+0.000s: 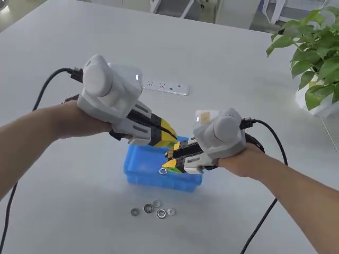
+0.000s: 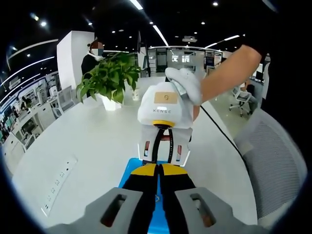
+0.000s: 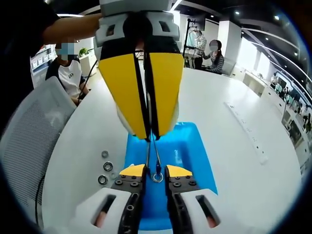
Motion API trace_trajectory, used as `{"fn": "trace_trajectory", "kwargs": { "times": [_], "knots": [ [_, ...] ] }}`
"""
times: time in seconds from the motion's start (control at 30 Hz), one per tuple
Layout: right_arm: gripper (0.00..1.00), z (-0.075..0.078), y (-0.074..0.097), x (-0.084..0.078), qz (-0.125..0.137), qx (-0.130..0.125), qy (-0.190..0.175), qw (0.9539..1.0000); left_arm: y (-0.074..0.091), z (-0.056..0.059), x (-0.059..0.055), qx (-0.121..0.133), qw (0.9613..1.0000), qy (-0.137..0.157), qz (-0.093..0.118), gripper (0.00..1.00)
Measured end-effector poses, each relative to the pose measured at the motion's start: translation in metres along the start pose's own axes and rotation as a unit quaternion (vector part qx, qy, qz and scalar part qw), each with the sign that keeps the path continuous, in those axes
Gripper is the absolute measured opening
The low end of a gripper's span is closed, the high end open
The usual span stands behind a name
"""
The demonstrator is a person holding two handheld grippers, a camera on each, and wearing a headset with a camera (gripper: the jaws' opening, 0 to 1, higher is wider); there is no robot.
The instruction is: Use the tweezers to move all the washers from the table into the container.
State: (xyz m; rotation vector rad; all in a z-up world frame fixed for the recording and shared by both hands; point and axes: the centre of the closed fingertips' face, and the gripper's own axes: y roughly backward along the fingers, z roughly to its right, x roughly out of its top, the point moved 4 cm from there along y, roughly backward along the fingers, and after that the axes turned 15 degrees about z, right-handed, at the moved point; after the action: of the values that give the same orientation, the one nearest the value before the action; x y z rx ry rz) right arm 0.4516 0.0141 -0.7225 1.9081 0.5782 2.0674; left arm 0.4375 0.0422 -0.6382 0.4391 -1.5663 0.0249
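Observation:
My left gripper (image 1: 172,138) is shut on the upper end of thin metal tweezers (image 3: 148,151), which point down over the blue container (image 1: 143,172). My right gripper (image 1: 170,161) faces it, its yellow jaw tips pressed on the two tweezer legs lower down. A washer (image 3: 157,177) hangs in the tweezer tips above the container's floor (image 3: 187,146); in the head view the washer (image 1: 162,171) is over the container's near wall. Several loose washers (image 1: 149,208) lie on the table in front of the container; in the right gripper view these loose washers (image 3: 107,166) are left of it.
A white power strip (image 1: 165,86) lies on the table beyond the grippers. A potted plant (image 1: 315,47) stands at the far right edge. Cables trail from both grippers. A mesh office chair (image 3: 29,131) is by the table, and people sit in the background.

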Motion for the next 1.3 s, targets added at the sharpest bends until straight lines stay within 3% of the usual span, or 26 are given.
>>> {"fn": "trace_trajectory", "kwargs": {
  "times": [0.43, 0.67, 1.3],
  "knots": [
    [0.23, -0.013, 0.028, 0.017, 0.020, -0.028, -0.002, 0.9994, 0.006, 0.015, 0.019, -0.015, 0.9998, -0.014, 0.002, 0.05],
    [0.28, -0.025, 0.043, 0.017, 0.023, -0.041, -0.013, 0.9988, 0.009, 0.025, 0.025, -0.030, 0.9994, -0.019, 0.002, 0.05],
    [0.40, -0.061, 0.074, 0.003, 0.020, -0.064, -0.027, 0.9974, 0.004, 0.055, 0.016, -0.057, 0.9981, -0.023, 0.003, 0.05]
  ]
}}
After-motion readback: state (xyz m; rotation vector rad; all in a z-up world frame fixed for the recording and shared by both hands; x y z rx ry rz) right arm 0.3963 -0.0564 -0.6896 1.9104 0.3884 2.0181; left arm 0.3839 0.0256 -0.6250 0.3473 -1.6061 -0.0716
